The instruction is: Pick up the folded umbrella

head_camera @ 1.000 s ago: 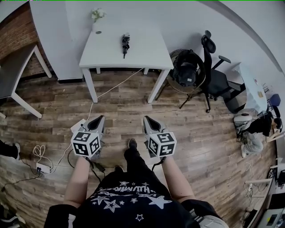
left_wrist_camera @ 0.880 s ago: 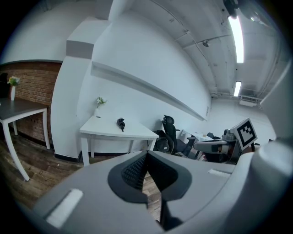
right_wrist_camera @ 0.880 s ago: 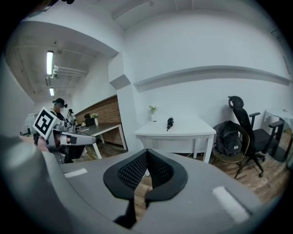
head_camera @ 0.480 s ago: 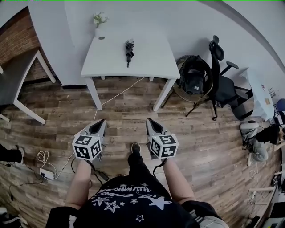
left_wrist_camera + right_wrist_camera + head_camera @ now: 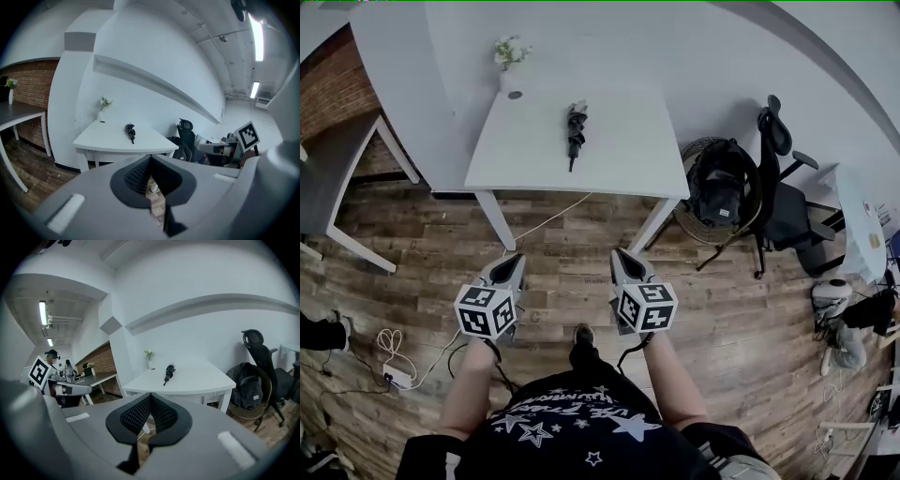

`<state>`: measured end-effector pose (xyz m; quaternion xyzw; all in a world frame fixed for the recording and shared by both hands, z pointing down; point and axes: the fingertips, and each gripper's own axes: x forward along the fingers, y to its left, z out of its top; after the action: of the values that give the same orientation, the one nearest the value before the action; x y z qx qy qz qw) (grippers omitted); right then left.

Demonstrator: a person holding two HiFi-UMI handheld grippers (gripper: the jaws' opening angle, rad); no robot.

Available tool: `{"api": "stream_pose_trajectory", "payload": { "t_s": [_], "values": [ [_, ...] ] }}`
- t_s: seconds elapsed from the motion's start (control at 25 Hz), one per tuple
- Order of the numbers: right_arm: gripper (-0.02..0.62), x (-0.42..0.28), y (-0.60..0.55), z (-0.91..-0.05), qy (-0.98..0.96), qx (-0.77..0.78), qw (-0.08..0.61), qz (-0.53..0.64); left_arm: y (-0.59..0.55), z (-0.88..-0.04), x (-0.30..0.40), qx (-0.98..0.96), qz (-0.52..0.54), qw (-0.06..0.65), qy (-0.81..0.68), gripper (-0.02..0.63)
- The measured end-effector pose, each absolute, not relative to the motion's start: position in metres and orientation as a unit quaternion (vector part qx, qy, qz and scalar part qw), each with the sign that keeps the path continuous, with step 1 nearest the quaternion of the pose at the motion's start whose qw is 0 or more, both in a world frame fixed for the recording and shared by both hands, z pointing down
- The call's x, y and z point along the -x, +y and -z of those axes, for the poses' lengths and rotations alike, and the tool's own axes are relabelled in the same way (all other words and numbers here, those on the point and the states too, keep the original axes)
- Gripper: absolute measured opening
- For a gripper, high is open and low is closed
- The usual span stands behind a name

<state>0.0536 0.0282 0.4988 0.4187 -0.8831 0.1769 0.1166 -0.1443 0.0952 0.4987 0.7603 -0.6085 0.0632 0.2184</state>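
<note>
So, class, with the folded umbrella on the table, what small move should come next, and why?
Probably step closer to the table: the folded umbrella lies well beyond the left gripper and right gripper, both shut and empty over the floor.

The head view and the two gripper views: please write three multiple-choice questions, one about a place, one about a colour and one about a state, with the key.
1. Where on the white table does the folded umbrella lie?
A. at the front edge
B. near the middle
C. hanging off a corner

2. What colour is the folded umbrella?
A. black
B. red
C. yellow

3. How do the jaws of the left gripper stand?
A. wide apart
B. closed on the folded umbrella
C. together, with nothing between them

Key:
1 B: it rests well inside the tabletop.
2 A: it looks dark against the white top.
3 C: the jaws meet in the left gripper view, and the folded umbrella lies far off on the table.
</note>
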Motion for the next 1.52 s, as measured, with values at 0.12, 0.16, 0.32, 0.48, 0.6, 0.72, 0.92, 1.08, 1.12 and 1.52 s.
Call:
{"api": "stream_pose_trajectory", "payload": {
  "t_s": [0.12, 0.16, 0.32, 0.48, 0.6, 0.72, 0.92, 1.08, 1.12, 1.52],
  "values": [
    [0.017, -0.052, -0.002, -0.496, -0.886, -0.412, 0.116, -0.178, 0.067, -0.495, 0.144, -0.757, -0.063, 0.219, -0.612, 0.003],
    [0.017, -0.052, -0.012, -0.495, -0.887, -0.41, 0.115, -0.178, 0.059, -0.494, 0.144, -0.756, -0.062, 0.219, -0.614, 0.003],
    [0.017, -0.054, -0.048, -0.492, -0.891, -0.402, 0.111, -0.18, 0.025, -0.489, 0.14, -0.75, -0.059, 0.216, -0.622, 0.003],
    [0.017, -0.058, -0.081, -0.491, -0.895, -0.394, 0.107, -0.178, -0.005, -0.486, 0.135, -0.747, -0.059, 0.21, -0.628, 0.003],
    [0.017, -0.064, -0.102, -0.491, -0.897, -0.391, 0.104, -0.179, -0.025, -0.486, 0.132, -0.743, -0.059, 0.208, -0.633, 0.003],
    [0.017, -0.069, -0.118, -0.492, -0.899, -0.385, 0.101, -0.181, -0.04, -0.484, 0.127, -0.738, -0.055, 0.206, -0.64, 0.003],
    [0.017, -0.075, -0.133, -0.495, -0.9, -0.381, 0.098, -0.187, -0.051, -0.488, 0.118, -0.738, -0.065, 0.208, -0.639, 0.003],
    [0.017, -0.072, -0.139, -0.496, -0.905, -0.368, 0.108, -0.184, -0.061, -0.488, 0.119, -0.737, -0.079, 0.2, -0.64, 0.003],
    [0.017, -0.072, -0.14, -0.497, -0.906, -0.365, 0.109, -0.185, -0.065, -0.487, 0.119, -0.738, -0.08, 0.199, -0.64, 0.003],
    [0.017, -0.073, -0.182, -0.511, -0.894, -0.387, 0.122, -0.191, -0.121, -0.502, 0.129, -0.746, -0.069, 0.214, -0.627, 0.003]
  ]
}}
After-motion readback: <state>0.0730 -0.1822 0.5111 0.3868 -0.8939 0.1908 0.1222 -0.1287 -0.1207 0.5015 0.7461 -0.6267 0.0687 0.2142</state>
